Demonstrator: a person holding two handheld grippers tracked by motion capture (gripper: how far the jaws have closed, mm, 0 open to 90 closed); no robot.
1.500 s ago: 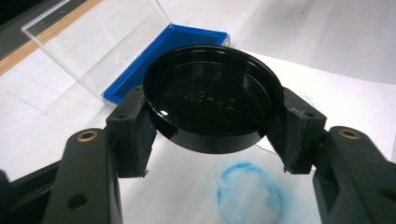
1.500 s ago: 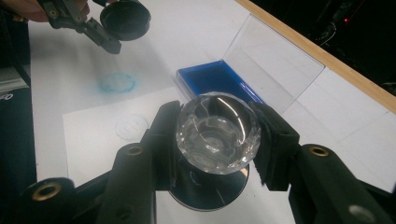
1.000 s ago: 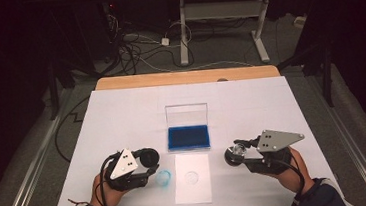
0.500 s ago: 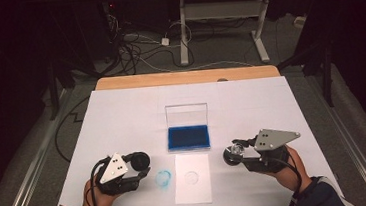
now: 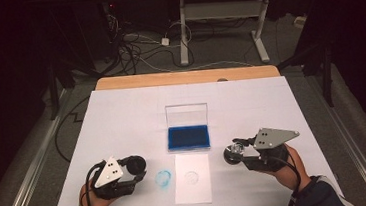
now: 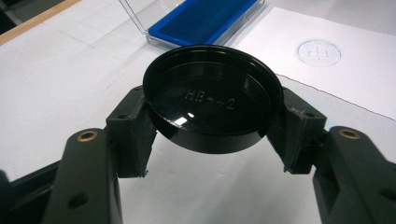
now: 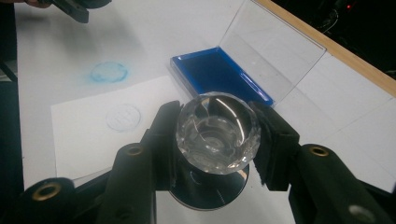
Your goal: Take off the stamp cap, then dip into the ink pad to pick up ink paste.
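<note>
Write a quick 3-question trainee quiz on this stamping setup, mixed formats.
1. True or false: the left hand-held gripper is shut on a black round cap.
2. Multiple choice: what does the right hand-held gripper hold? A) a blue pen B) a clear-handled stamp C) a folded sheet
3. Fill in: the ink pad with its clear lid raised sits on the far side of the white ____ that bears a faint round print.

Key
1. True: both jaws press the cap's sides.
2. B: the jaws clamp its clear faceted top.
3. Paper; a blue smudge lies on the table cover to its left in the high view.
</note>
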